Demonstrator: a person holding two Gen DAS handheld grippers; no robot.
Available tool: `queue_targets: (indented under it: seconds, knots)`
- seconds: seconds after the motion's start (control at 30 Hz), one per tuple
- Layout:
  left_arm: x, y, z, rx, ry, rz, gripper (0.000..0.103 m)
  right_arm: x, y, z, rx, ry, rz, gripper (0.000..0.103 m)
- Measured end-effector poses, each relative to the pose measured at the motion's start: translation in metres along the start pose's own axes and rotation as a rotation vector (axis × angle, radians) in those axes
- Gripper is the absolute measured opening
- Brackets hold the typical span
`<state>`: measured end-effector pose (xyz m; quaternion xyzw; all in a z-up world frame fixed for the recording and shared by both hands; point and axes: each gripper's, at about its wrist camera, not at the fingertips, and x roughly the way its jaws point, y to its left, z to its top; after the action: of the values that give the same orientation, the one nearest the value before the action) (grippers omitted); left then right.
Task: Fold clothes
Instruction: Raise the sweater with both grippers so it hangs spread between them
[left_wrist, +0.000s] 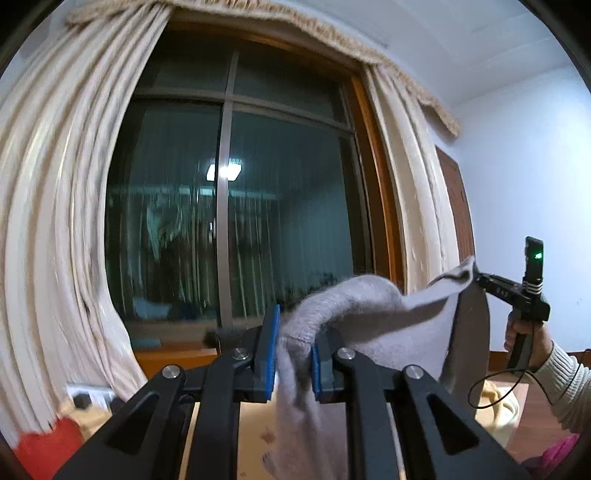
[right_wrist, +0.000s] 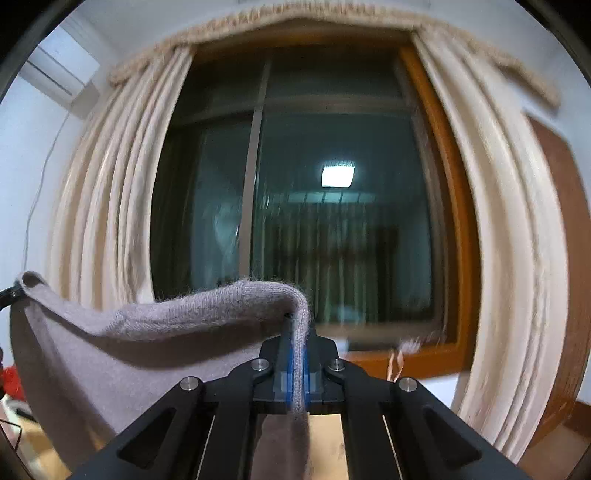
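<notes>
A grey knitted garment (left_wrist: 373, 314) hangs in the air, stretched between both grippers in front of a dark window. My left gripper (left_wrist: 293, 354) is shut on a thick bunch of its edge, the blue pads (left_wrist: 267, 354) pressing the knit from both sides. In the left wrist view my right gripper (left_wrist: 476, 275) pinches the far corner, held by a hand in a cream sleeve. In the right wrist view the right gripper (right_wrist: 297, 354) is shut tight on a thin fold of the grey knitted garment (right_wrist: 155, 332), which sags away to the left.
Cream curtains (left_wrist: 55, 229) frame the dark window (left_wrist: 236, 206) with its orange wooden frame (right_wrist: 461, 236). An air conditioner (right_wrist: 59, 70) hangs high on the left wall. Below lie a red object (left_wrist: 44, 446), a pink cloth (left_wrist: 554, 454) and a beige cloth (left_wrist: 498, 402).
</notes>
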<state>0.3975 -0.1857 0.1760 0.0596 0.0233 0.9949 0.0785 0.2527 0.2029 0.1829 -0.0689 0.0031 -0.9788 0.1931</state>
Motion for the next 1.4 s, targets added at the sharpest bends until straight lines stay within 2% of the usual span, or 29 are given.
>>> queue_targets:
  seconds: [0.17,0.3,0.47,0.63,0.73,0.87,1.0,1.17,1.4]
  knots:
    - [-0.025,-0.006,0.046,0.055,-0.104,0.030,0.018,-0.032,0.014,0.052,-0.039,-0.178,-0.056,0.004]
    - [-0.052,-0.021,0.074,0.130,-0.189,0.058,0.018,-0.058,0.029,0.080,-0.066,-0.295,-0.078,0.004]
    - [-0.072,-0.032,0.096,0.182,-0.251,0.078,0.019,-0.082,0.037,0.100,-0.089,-0.378,-0.101,0.004]
    - [-0.066,-0.026,0.104,0.190,-0.249,0.104,0.019,-0.088,0.045,0.109,-0.095,-0.413,-0.124,0.004]
    - [-0.057,-0.021,0.105,0.192,-0.226,0.124,0.019,-0.079,0.046,0.105,-0.114,-0.404,-0.131,0.004]
    - [-0.027,-0.005,0.095,0.178,-0.154,0.169,0.020,-0.046,0.043,0.095,-0.116,-0.325,-0.127,0.004]
    - [0.027,0.027,0.064,0.089,-0.003,0.170,0.020,0.009,0.043,0.068,-0.125,-0.189,-0.125,0.004]
    - [0.111,0.064,-0.010,0.006,0.237,0.195,0.020,0.092,0.042,0.011,-0.142,0.028,-0.128,0.004]
    - [0.229,0.105,-0.135,-0.107,0.544,0.201,0.020,0.216,0.033,-0.112,-0.179,0.373,-0.171,0.004]
